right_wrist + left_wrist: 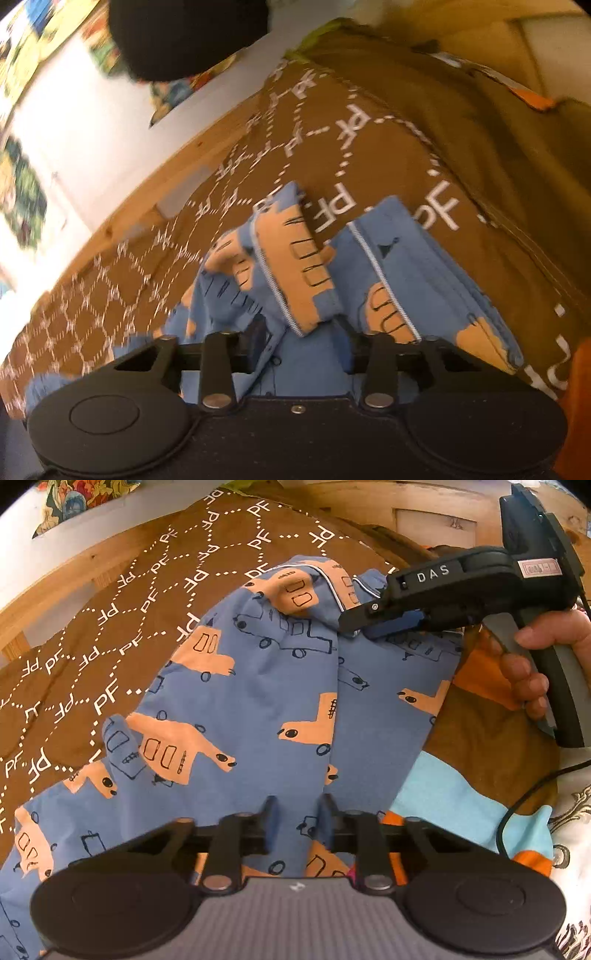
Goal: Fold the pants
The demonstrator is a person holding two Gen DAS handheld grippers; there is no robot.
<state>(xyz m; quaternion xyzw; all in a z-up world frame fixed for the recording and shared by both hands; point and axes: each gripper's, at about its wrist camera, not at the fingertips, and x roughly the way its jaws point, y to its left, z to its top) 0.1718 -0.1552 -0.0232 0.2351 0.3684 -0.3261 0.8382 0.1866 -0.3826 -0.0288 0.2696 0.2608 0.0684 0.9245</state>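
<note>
The blue pants (251,701) with orange truck prints lie bunched on a brown bedspread (122,602) printed with white "PF" letters. My left gripper (297,808) has its fingers on either side of a fold of the pants at the near end. My right gripper (360,627) shows in the left wrist view, shut on the piped cuff end of the pants at the far side. In the right wrist view, my right gripper (303,332) holds the cuffs (295,258), which stick out past the fingers.
A wooden bed frame (74,572) runs along the far left edge, with a white wall behind. A striped orange, light blue and brown cloth (461,794) lies to the right. A black cable (517,805) trails at the right.
</note>
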